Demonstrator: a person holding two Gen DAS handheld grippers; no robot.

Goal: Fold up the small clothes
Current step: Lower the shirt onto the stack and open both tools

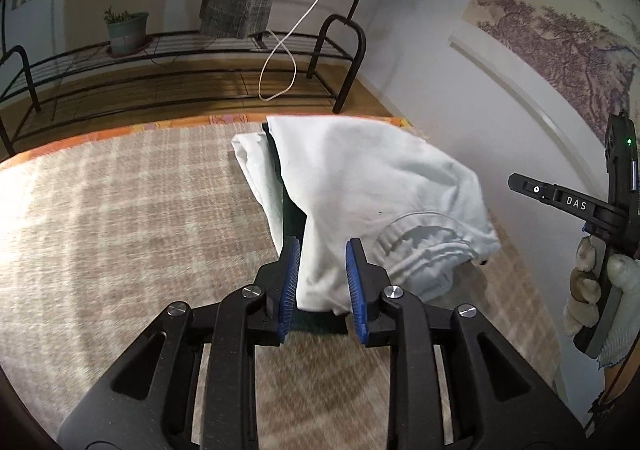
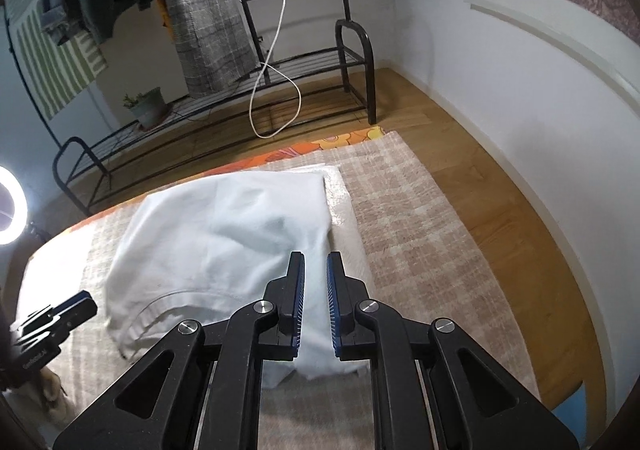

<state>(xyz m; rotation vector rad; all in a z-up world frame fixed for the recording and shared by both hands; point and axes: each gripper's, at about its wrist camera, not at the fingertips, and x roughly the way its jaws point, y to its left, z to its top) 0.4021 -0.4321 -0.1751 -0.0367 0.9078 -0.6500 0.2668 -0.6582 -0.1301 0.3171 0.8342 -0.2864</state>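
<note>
Clothes first: a white garment [image 1: 372, 186] lies folded over near the far edge of the blanket-covered bed [image 1: 120, 210], waistband still bunched, so flattening remains, I judge. My left tongs [image 1: 322, 286] stand slightly apart with cloth between; my right tongs [image 2: 316, 302] are nearly closed, cloth between, both angled downward.

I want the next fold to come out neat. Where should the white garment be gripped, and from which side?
Grip the white garment at its ribbed hem, probably from the near edge: the hem is thick, lies nearest, and sits slightly raised off the mat.
</note>
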